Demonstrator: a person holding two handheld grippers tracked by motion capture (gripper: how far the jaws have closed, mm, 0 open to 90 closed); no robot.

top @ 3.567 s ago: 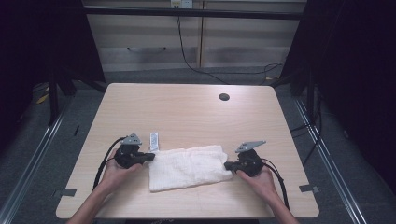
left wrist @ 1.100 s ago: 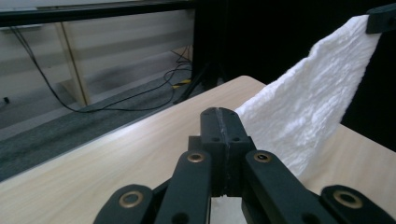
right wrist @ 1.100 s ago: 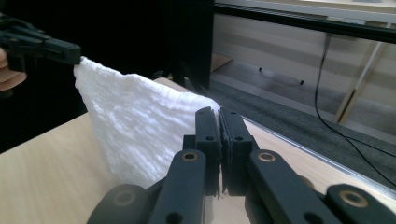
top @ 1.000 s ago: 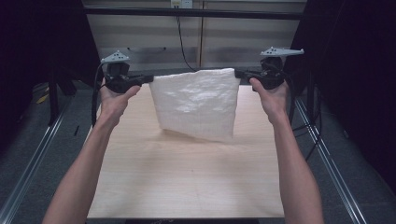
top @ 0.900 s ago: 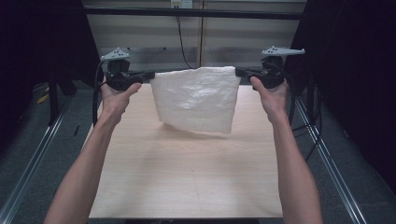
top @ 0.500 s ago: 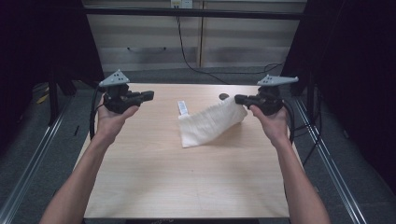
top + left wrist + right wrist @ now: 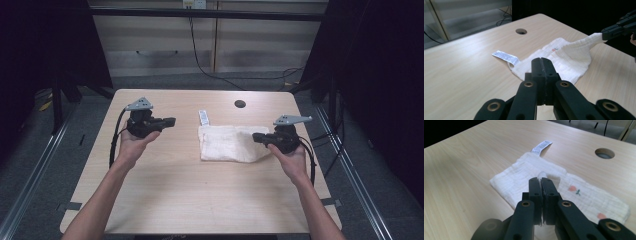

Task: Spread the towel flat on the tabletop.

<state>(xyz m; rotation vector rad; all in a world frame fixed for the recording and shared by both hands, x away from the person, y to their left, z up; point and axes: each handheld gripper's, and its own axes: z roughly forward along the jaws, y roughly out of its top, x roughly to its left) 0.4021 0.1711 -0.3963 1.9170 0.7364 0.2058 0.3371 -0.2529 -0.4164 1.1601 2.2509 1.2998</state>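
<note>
The right tool point(image 7: 256, 137) was clamped on a corner of the white muslin cloth point(image 7: 230, 143); in the right gripper view a pinch of fabric stood up between its closed jaws point(image 7: 541, 185). The left gripper view confirmed this from across the bench, the corner drawn up into a taut peak at that tool point(image 7: 604, 35). The left tool point(image 7: 171, 120) was closed on nothing, its jaws pressed flat together point(image 7: 541, 68), and it was held well to the left of the cloth, clear of it.

The cloth lay on the bench point(image 7: 165, 200), right of centre, just on the near side of the round cable hole point(image 7: 240, 104). It appeared folded into a rough rectangle, with the care label point(image 7: 203, 117) sticking out from its far left corner toward the hole's side.

Judgement on progress: a fold appeared to be laid down, most of the cloth resting flat. Remaining work looked to be letting go of the held corner, squaring the edges and possibly a further fold; the lifted right corner was not yet settled.

Limits of inspection: the layer count could not be confirmed from any view. The small printed motifs point(image 7: 573, 188) on the cloth were too blurred to identify. The cloth's right edge in the high view was partly covered by the right tool.
</note>
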